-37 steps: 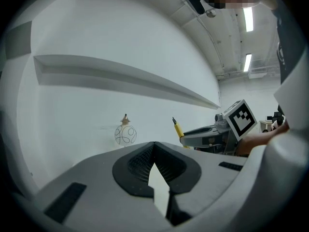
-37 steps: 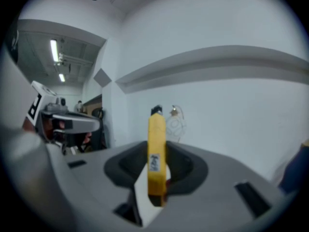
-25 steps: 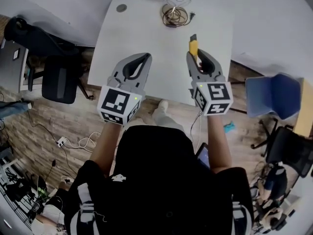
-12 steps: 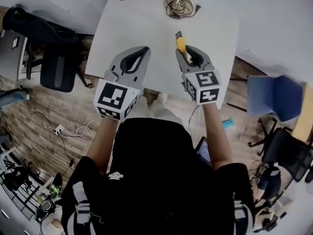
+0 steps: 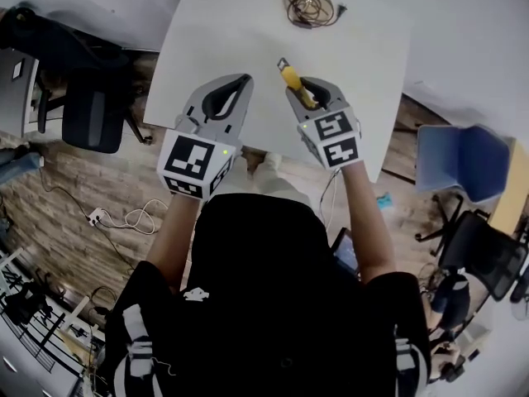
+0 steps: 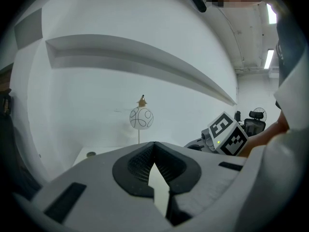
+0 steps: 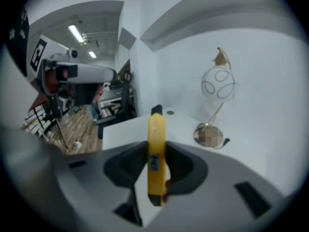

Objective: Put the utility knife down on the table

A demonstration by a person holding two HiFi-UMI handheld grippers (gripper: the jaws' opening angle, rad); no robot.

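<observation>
On my left, the left gripper (image 5: pixel 238 88) hovers over the near part of the white table (image 5: pixel 240 31), its jaws closed tip to tip with nothing between them. Just right of it, the yellow utility knife (image 5: pixel 290 76) sits clamped in the right gripper (image 5: pixel 304 92), jaws pinched on its handle, black tip pointing towards the table's far side, where a wire lamp (image 5: pixel 312 7) stands. I cannot tell whether the knife touches the tabletop
</observation>
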